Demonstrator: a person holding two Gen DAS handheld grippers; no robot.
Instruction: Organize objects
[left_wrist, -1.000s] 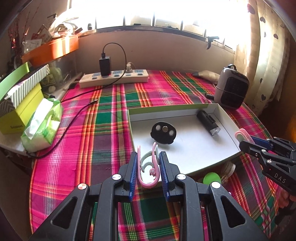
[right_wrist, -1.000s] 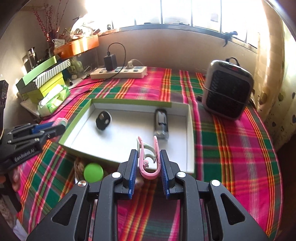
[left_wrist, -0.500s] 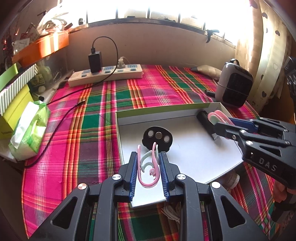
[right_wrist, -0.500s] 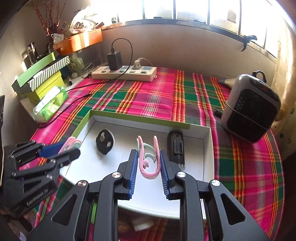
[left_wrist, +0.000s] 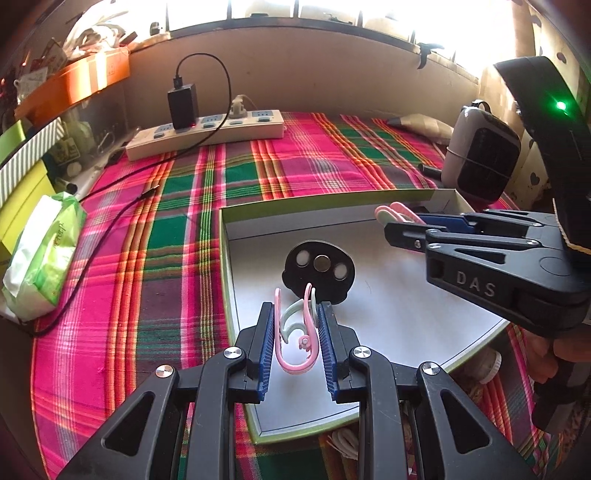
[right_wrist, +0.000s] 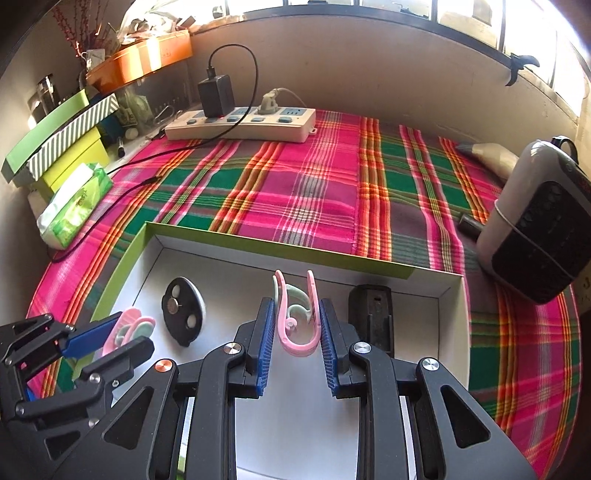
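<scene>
Left wrist view first: the left gripper (left_wrist: 295, 332) is clenched on a pink and mint clip (left_wrist: 295, 334), poised over the near left part of the white tray (left_wrist: 406, 336), just short of the black disc (left_wrist: 319, 271) lying inside. Over on the right wrist view, the right gripper (right_wrist: 294, 325) pinches a matching clip (right_wrist: 295, 317) of its own, hanging above the tray's middle, with the black box-shaped gadget (right_wrist: 371, 317) just to its right. Judging from this, we're at the delivery step: both clips carried over the tray, neither set down yet. Next comes a short drop toward the floor of the tray, then easing the jaws apart, clear of the disc and gadget. Each clip's long axis runs along the fingers, rounded bend back toward the camera, open prongs pointing forward and downward.
</scene>
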